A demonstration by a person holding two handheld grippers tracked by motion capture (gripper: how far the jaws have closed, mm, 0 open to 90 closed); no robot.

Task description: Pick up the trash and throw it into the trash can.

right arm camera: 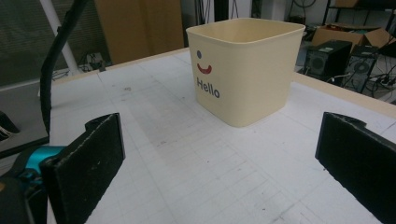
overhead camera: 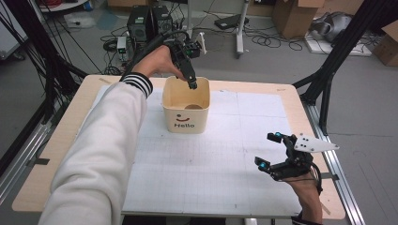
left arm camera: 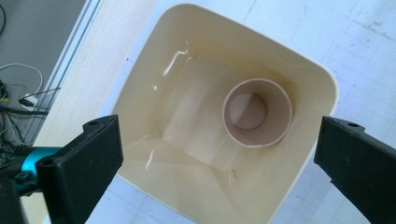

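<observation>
A cream square bin (overhead camera: 186, 119) printed with a smiley and "Hello" stands on the white grid mat, back of centre. Inside it lies a tan round cup or roll (left arm camera: 257, 112), seen end-on, near one corner; its top edge shows as a brown disc (overhead camera: 193, 107) in the high view. My left gripper (overhead camera: 192, 84) hangs over the bin's far rim, pointing down into it, jaws wide open and empty (left arm camera: 219, 163). My right gripper (overhead camera: 270, 151) rests low at the mat's right front, open and empty, facing the bin (right arm camera: 245, 70).
The white grid mat (overhead camera: 211, 164) covers a wooden table (overhead camera: 56, 150). Black frame struts (overhead camera: 328, 79) stand by the right edge, with a metal rail along it. Computer boxes, cables and cardboard boxes lie on the floor beyond the table.
</observation>
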